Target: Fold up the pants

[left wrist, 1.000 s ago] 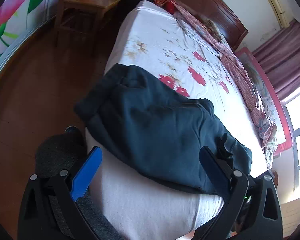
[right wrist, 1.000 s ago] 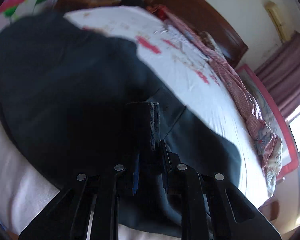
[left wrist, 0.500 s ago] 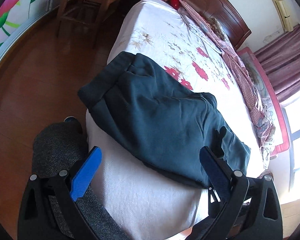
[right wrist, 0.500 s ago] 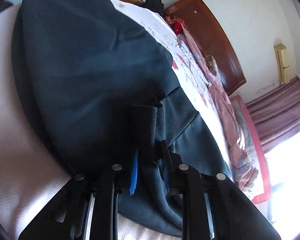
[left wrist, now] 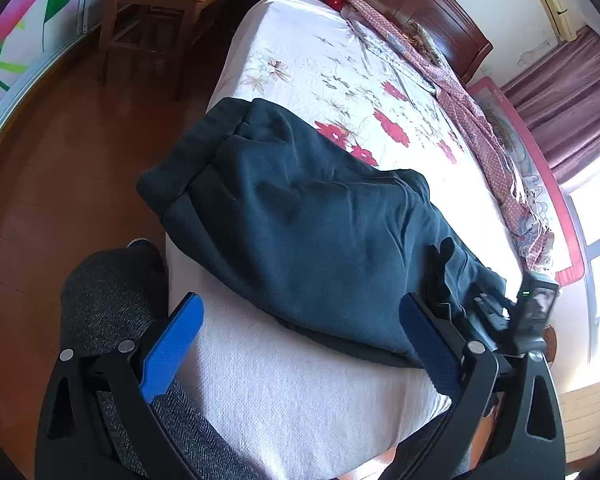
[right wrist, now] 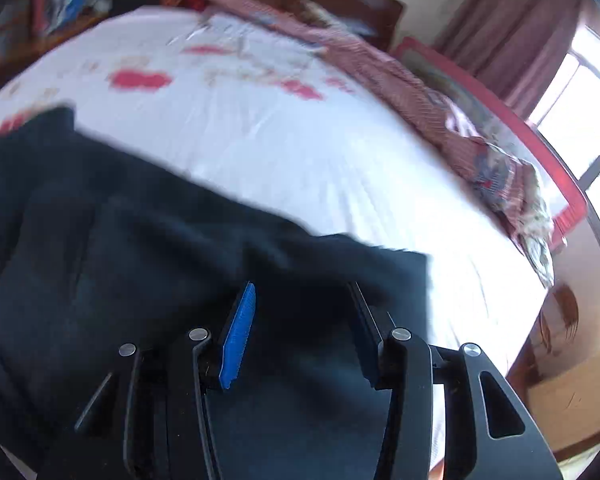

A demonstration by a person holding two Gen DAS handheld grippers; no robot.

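Observation:
Dark teal pants [left wrist: 300, 232] lie folded in a thick bundle across the foot of a bed with a white flowered sheet [left wrist: 324, 64]. My left gripper [left wrist: 300, 340] is open and empty, held above the bed's near edge, short of the pants. My right gripper [right wrist: 300, 316] is open with its jaws apart just above the pants [right wrist: 140, 260] near their right end. It also shows in the left wrist view [left wrist: 496, 312] at the right end of the pants. The right wrist view is blurred.
A wooden chair [left wrist: 160, 4] stands left of the bed on the brown floor. A pink checked quilt [left wrist: 472, 120] runs along the bed's far side up to the wooden headboard [left wrist: 420, 8]. The person's leg in grey trousers [left wrist: 112, 300] is beside the bed's corner.
My right gripper, shut on a fold of the pants before, has opened and let it go. The left gripper has pulled back and risen a little.

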